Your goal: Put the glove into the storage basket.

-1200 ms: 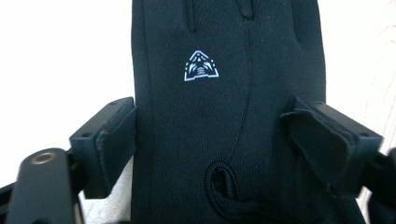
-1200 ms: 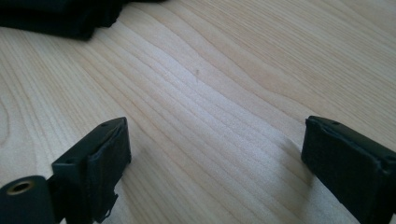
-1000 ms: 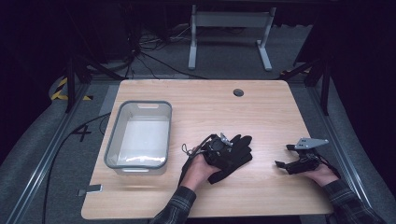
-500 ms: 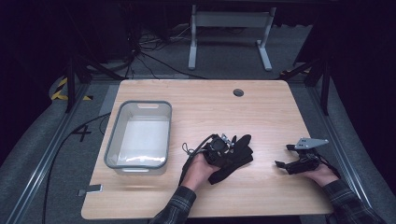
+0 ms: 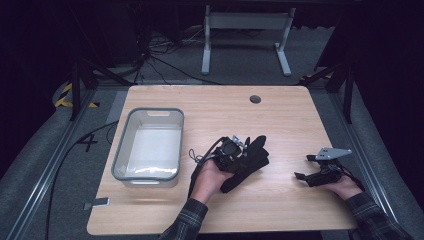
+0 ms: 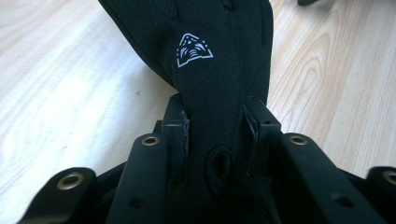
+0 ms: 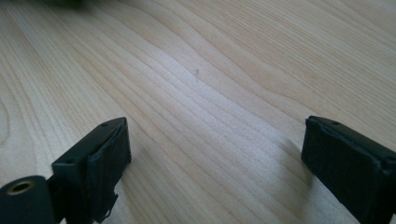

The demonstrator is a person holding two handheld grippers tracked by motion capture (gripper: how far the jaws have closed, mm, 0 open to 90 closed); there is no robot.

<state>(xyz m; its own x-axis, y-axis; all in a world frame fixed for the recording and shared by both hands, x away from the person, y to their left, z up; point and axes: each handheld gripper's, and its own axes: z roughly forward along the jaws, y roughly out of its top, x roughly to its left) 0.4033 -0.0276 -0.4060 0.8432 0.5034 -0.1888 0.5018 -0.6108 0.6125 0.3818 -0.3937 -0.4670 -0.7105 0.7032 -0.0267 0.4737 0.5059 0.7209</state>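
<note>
A black fabric glove (image 6: pixel 219 60) bears 1 white triangular emblem, no readable lettering. The left gripper (image 6: pixel 217 126) has just clamped its cuff, near the middle of the pale wood-grain table (image 5: pixel 300 115). The right gripper (image 7: pixel 215 158) gapes empty.

Black glove (image 6: pixel 219 60), all black, and there's a white triangular emblem (image 6: pixel 192 49) on it, outlined, with small white strokes inside. The left tongs (image 6: pixel 217 128) are black too, with brass-coloured rivet rings along the frame. Across to the right tongs (image 7: pixel 215 154): black pads, one brass-coloured ring, and in the high view a grey plate on top. The bench (image 5: pixel 295 120) is pale wood, light tan with darker wavy grain lines. The bin (image 5: pixel 150 145) shows a grey rim, translucent walls and a whitish floor. The sleeves (image 5: pixel 187 222) are a dark plaid check. The floor (image 5: pixel 45 150) is grey carpet, with yellow-and-black hazard stripes at the far left.
</note>
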